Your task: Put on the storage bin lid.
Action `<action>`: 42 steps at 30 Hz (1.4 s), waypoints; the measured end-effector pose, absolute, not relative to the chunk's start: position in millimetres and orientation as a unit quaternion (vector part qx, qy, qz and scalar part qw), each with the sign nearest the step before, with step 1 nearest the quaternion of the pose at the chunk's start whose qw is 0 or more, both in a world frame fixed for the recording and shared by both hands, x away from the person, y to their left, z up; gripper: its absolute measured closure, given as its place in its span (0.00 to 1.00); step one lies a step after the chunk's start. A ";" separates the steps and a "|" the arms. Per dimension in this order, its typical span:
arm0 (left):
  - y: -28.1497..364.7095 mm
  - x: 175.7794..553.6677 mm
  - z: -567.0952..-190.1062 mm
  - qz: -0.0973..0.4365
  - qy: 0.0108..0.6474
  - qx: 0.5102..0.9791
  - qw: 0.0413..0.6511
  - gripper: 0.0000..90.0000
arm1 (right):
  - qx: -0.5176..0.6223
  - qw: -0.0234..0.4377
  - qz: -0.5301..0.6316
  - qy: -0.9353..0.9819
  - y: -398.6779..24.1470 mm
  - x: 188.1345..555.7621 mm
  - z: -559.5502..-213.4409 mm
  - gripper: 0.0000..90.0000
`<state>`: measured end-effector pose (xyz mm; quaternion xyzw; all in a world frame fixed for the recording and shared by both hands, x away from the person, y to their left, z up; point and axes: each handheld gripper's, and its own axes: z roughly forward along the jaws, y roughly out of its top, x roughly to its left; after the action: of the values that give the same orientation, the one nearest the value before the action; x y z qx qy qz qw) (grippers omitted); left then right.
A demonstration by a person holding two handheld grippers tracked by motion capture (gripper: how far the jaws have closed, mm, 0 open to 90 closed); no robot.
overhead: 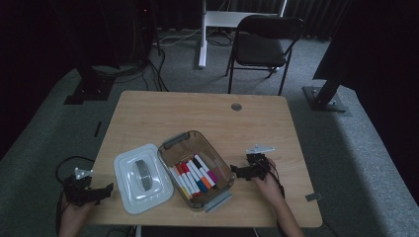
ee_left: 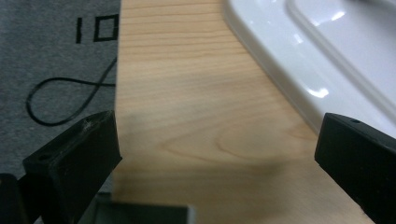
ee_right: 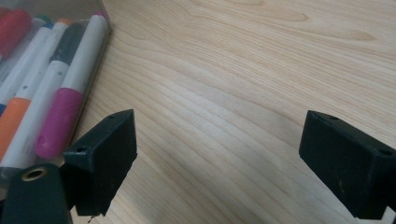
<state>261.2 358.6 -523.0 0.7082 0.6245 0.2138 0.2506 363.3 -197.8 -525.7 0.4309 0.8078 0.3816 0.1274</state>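
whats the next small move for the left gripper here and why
Probably ease the left gripper right onto the white lid's near edge. Its jaws stand open and hold nothing, the lid lies flat on the table beside the open box of markers, so the box looks ready for closing.

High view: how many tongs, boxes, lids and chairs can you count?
Tongs: 2 (left tongs, right tongs)
Box: 1
Lid: 1
Chair: 1
Total: 5
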 end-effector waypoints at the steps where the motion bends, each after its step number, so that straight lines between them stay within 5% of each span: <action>1: 356.9 258.9 -521.1 0.210 0.624 0.708 0.256 0.01 | 0.430 0.126 0.385 0.807 -196.0 362.3 -527.6 0.12; 15: 292.0 238.5 -488.7 0.193 0.559 0.740 0.319 0.01 | 0.423 0.128 0.382 0.812 -188.4 362.7 -532.9 0.12; 28: 246.0 264.8 -496.3 0.175 0.536 0.762 0.319 0.01 | 0.421 0.124 0.382 0.813 -179.0 359.3 -533.1 0.12; 34: 235.1 277.3 -505.2 0.185 0.534 0.760 0.321 0.09 | 0.406 0.122 0.378 0.823 -169.3 354.5 -533.6 0.12; 42: 232.8 290.4 -517.7 0.203 0.531 0.764 0.304 0.41 | 0.408 0.119 0.387 0.818 -165.5 350.5 -533.9 0.15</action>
<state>290.4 232.8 -517.7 0.7643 0.5314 0.2029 0.3038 350.5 -165.5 -533.9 0.4085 0.8179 0.3874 0.1188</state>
